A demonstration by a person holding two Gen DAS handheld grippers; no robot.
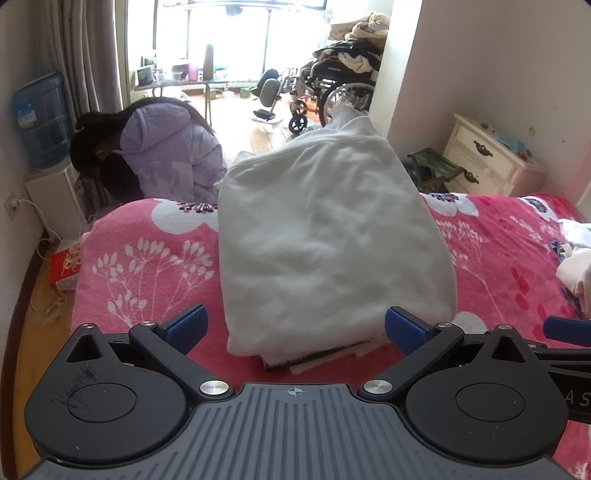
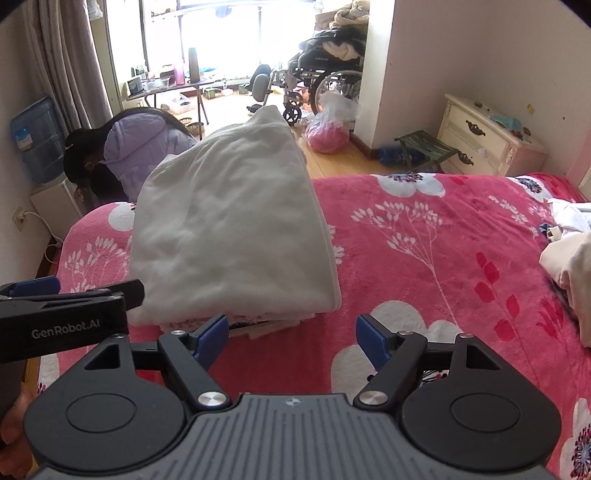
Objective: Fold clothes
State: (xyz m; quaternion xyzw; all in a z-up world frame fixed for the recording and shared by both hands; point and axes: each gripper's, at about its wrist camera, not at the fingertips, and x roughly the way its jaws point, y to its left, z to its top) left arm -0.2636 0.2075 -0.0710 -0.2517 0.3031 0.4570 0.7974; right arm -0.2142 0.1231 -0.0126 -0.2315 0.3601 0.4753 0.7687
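Daylight glares white through the far window (image 1: 229, 33), edges bow fisheye-fashion, and distant clutter seems slightly soft.

Right wrist view. The right gripper (image 2: 291, 338) points down at a bed (image 2: 424, 266) covered by a pink floral blanket; its blue-padded fingers (image 2: 212, 338) stand wide apart with nothing between them. A folded white garment (image 2: 232, 229) lies on the blanket just ahead, resting on a thin stack of other folded pieces whose edges show beneath its near hem. The left gripper (image 2: 55, 295) enters from the left edge, beside the garment's near corner. Loose white clothes (image 2: 569, 266) lie at the right edge. Beyond the bed: a person in a lilac jacket (image 2: 144, 147), a wheelchair (image 2: 321, 77), a cream nightstand (image 2: 487, 140).
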